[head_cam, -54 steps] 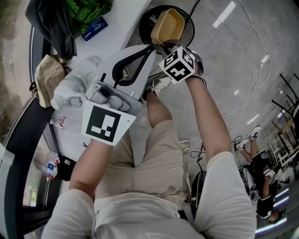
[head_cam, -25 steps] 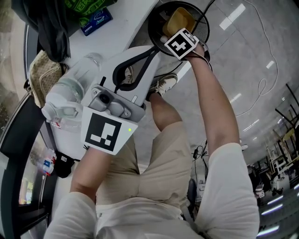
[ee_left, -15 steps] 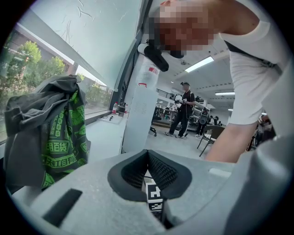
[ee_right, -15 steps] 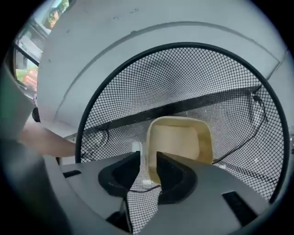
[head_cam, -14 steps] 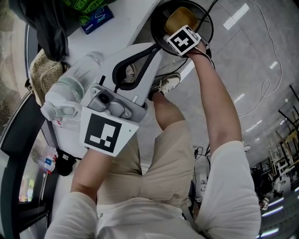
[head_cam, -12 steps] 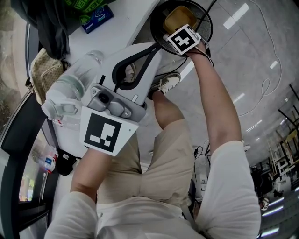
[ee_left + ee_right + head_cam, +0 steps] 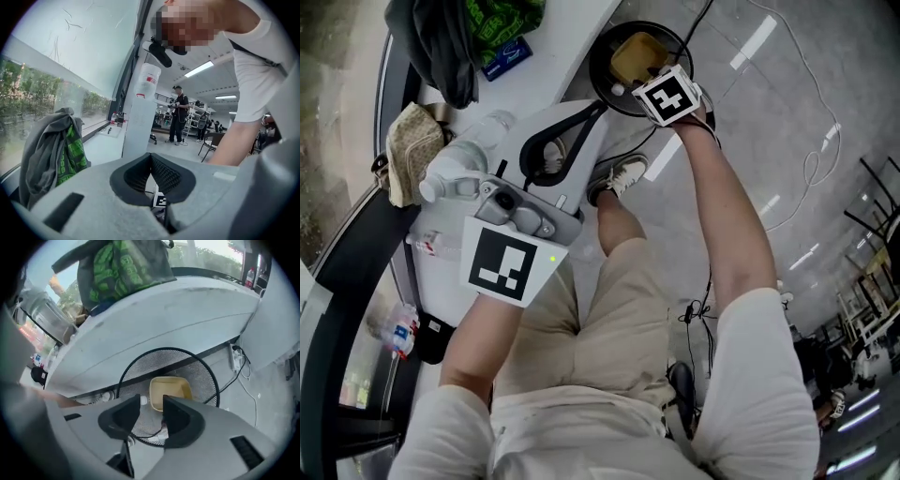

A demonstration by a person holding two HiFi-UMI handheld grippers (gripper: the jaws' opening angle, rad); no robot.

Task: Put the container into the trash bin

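The tan container lies inside the round black mesh trash bin on the floor beside the table. In the right gripper view, the container shows on the bin's bottom. My right gripper hangs above the bin and points steeply down. Its jaws are opening and nothing is between them. In the head view only the right gripper's marker cube shows clearly. My left gripper is held over the table edge, its jaws shut on nothing. In its own view the left gripper's tips meet.
A white table carries grey-green clothing, a blue packet, a clear bottle and a beige bag. My shoe stands near the bin. Cables and a power strip lie on the floor. People stand far off.
The right gripper carried the container down into the bin, then rose without it; the container now lies in the bin. The left gripper lifted slightly.
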